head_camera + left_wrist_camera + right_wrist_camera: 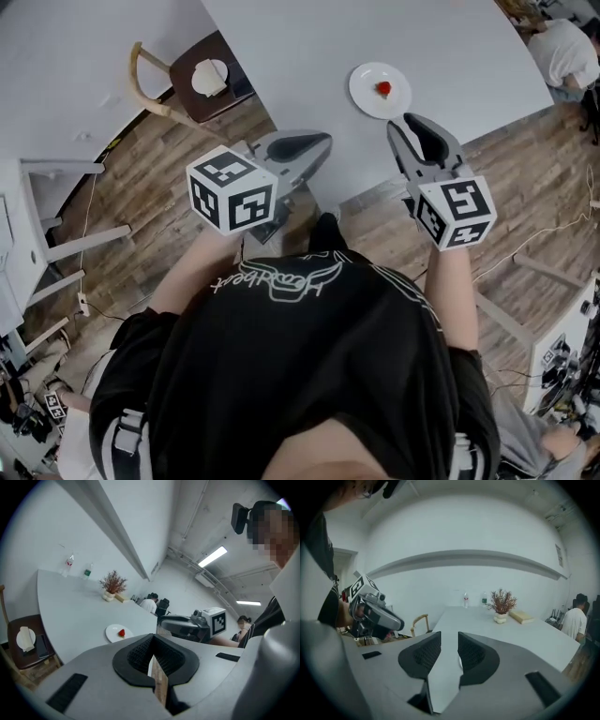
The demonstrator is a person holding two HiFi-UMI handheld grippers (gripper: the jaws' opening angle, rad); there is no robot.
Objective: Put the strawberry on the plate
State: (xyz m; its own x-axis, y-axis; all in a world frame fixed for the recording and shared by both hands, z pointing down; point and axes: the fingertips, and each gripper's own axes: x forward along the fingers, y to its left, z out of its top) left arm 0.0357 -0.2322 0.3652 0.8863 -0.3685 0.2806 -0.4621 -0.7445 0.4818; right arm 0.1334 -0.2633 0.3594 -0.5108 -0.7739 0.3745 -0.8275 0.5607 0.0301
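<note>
Looks out along the left hand-held gripper point(153, 641), black pads closed tip to tip, nothing between them. Just beyond, on the pale desk point(70, 606): a white plate point(112, 631) close to the near edge, the strawberry point(122, 632) lying on it. Far along the desk: a potted dry plant point(112, 583), with two bottles point(69, 565) further left. Low at the left, beside the desk: a wooden chair point(37, 623) with something white on its seat. At the right, raised clear of the desk: the right hand-held gripper point(163, 620) with its marker cube. Far behind, a seated person in white point(149, 604).
</note>
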